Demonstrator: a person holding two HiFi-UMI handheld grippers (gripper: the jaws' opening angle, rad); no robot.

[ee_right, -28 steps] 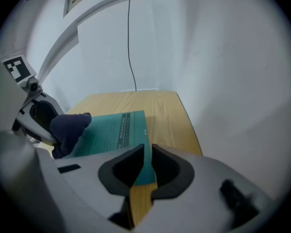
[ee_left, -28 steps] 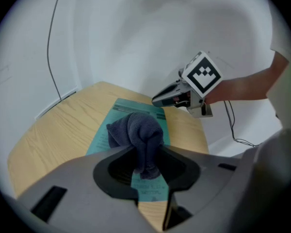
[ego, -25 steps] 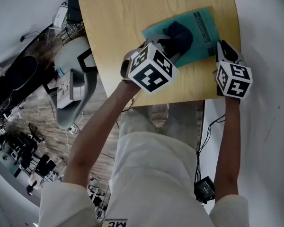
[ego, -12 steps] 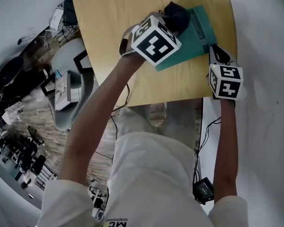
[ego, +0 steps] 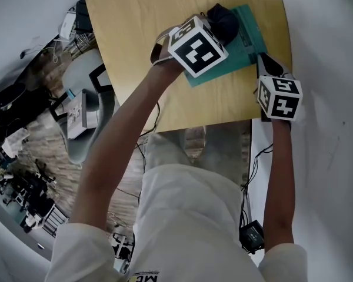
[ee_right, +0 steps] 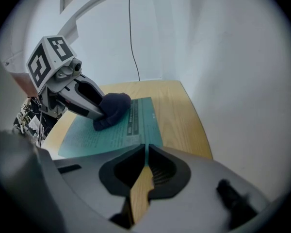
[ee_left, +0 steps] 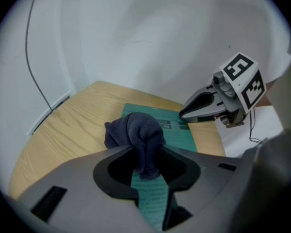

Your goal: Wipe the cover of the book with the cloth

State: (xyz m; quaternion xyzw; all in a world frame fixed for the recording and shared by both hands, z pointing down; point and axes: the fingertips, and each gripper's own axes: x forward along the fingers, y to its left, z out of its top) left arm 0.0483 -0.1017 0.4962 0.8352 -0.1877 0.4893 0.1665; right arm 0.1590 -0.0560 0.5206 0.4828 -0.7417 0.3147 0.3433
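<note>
Left gripper view: your left gripper (ee_left: 145, 154) is clamped on the dark cloth (ee_left: 135, 132), w/ the bunched wad bulging past the jaws and resting on the teal book (ee_left: 177, 130). Book lies flat on the wooden table (ego: 135, 46), far-right part, slightly askew. Right gripper (ee_right: 145, 149) has its jaws pressed together w/ nothing between them, tip at the book's near edge (prob. pinning it, tho contact isn't clear). Cloth's soft & floppy, so grip it by the bunched middle, as now, leaving a fat pad out front. Book looks thin, light & smooth-covered. It'll likely slide under a stroke, so steady it by pressing down on a corner, not pinching.
</note>
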